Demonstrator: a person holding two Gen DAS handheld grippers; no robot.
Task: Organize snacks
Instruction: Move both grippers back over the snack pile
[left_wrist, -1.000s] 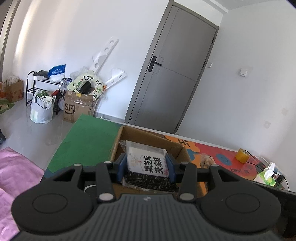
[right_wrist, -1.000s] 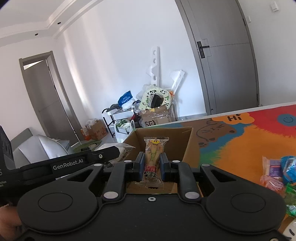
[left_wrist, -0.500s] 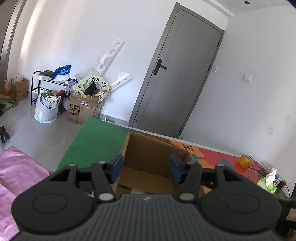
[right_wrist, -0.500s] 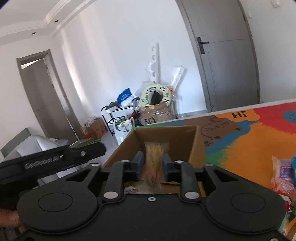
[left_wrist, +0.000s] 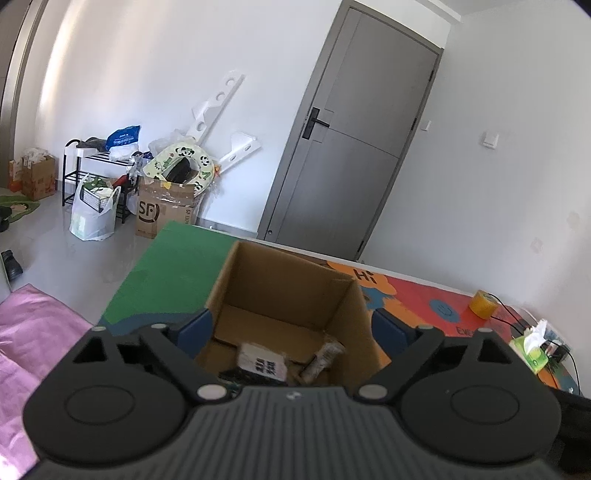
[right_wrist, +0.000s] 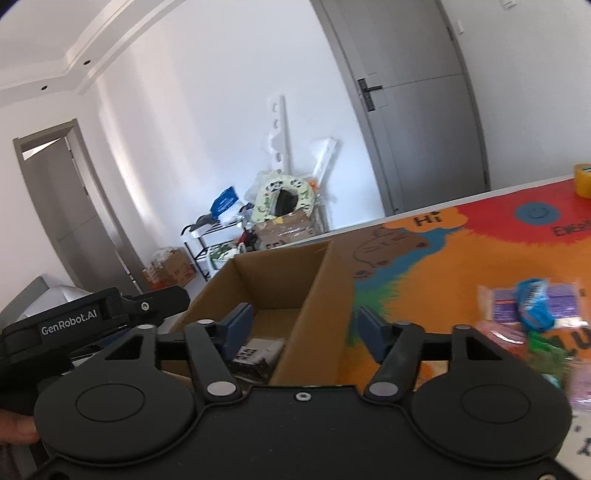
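Note:
An open cardboard box (left_wrist: 280, 280) stands on the colourful table mat; it also shows in the right wrist view (right_wrist: 280, 266). Inside lie a white and black snack packet (left_wrist: 263, 363) and a tan wrapped snack (left_wrist: 322, 358). The packet also shows in the right wrist view (right_wrist: 258, 354). My left gripper (left_wrist: 291, 332) is open and empty above the box. My right gripper (right_wrist: 306, 330) is open and empty over the box's right wall. Several loose snack packets (right_wrist: 532, 306) lie on the mat to the right, blurred.
A yellow tape roll (left_wrist: 484, 303) and a green tissue pack (left_wrist: 529, 345) sit at the table's far right. The left gripper's body (right_wrist: 92, 321) is at the left in the right wrist view. A grey door (left_wrist: 351, 155) and floor clutter (left_wrist: 162, 199) are behind.
Both grippers have opened and let go of their snacks, which now lie in the box. The right gripper has swung to the right, towards the loose snacks.

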